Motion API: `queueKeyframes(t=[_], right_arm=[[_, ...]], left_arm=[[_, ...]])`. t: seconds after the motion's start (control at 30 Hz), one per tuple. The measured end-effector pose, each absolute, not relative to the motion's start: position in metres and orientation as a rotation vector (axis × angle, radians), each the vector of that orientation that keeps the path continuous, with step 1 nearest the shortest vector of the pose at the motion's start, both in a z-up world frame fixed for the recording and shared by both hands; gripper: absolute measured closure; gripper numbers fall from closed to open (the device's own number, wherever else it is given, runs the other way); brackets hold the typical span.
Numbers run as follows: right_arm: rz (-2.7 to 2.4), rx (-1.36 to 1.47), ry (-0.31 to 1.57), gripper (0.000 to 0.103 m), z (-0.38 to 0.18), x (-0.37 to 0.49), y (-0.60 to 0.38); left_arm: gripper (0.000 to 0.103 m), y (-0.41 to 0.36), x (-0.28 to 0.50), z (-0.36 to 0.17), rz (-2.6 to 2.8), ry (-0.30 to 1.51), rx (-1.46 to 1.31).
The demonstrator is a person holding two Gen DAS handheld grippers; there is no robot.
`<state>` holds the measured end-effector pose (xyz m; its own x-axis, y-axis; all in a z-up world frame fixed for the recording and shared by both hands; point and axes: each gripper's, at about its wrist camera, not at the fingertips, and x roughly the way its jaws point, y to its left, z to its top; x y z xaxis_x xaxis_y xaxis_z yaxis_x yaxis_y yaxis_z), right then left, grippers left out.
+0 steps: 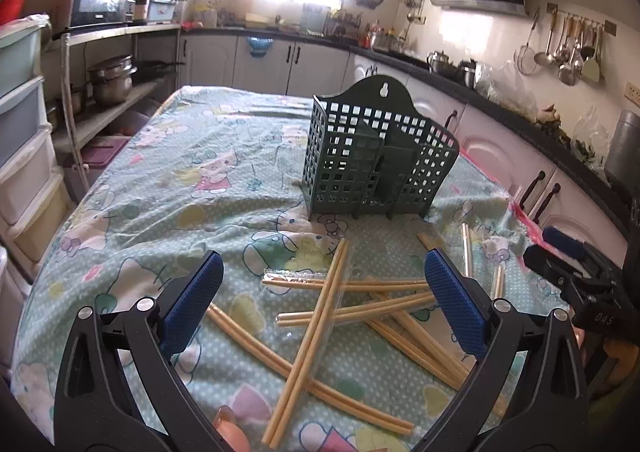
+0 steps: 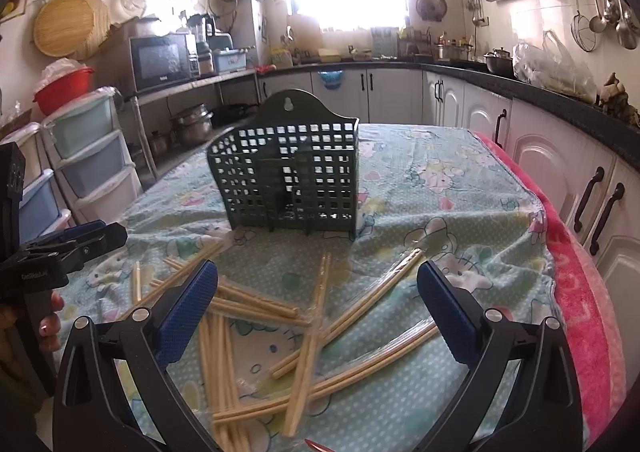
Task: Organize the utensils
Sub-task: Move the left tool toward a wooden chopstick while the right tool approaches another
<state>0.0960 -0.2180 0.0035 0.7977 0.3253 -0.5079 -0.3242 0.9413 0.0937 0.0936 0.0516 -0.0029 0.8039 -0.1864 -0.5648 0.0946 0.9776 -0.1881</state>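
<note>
- The chopsticks [image 1: 320,316] lie crisscrossed at lower centre of both views, some in clear sleeves, below the green holder [image 1: 376,156].
- Likely light, stiff, slippery; best pinched mid-length.
- The left gripper [image 1: 324,308] and right gripper [image 2: 318,312] are spread, holding nothing.

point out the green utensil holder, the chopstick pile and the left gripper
green utensil holder [image 1: 348,160]: left wrist view, front lattice wall.
chopstick pile [image 2: 308,336]: right wrist view, a crossing stick mid-pile.
left gripper [image 1: 324,304]: left wrist view, midway between its blue fingertips.
</note>
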Motion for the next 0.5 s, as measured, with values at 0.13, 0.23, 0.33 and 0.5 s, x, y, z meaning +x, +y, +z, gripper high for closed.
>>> queueKeyframes(t=[0.13, 0.23, 0.33, 0.5], right_arm=[[0.347, -0.019, 0.58, 0.006, 0.003, 0.111, -0.215], [0.352, -0.034, 0.613, 0.006, 0.002, 0.123, -0.212], [0.351, -0.061, 0.651, 0.006, -0.003, 0.137, -0.206], [0.367, -0.091, 0.693, 0.011, -0.009, 0.155, -0.197]], left_arm=[[0.01, 0.047, 0.108, -0.004, -0.186, 0.653, -0.142], [0.01, 0.042, 0.119, -0.007, -0.209, 0.682, -0.126], [0.011, 0.038, 0.131, -0.012, -0.239, 0.725, -0.126], [0.019, 0.034, 0.147, -0.019, -0.271, 0.777, -0.123]])
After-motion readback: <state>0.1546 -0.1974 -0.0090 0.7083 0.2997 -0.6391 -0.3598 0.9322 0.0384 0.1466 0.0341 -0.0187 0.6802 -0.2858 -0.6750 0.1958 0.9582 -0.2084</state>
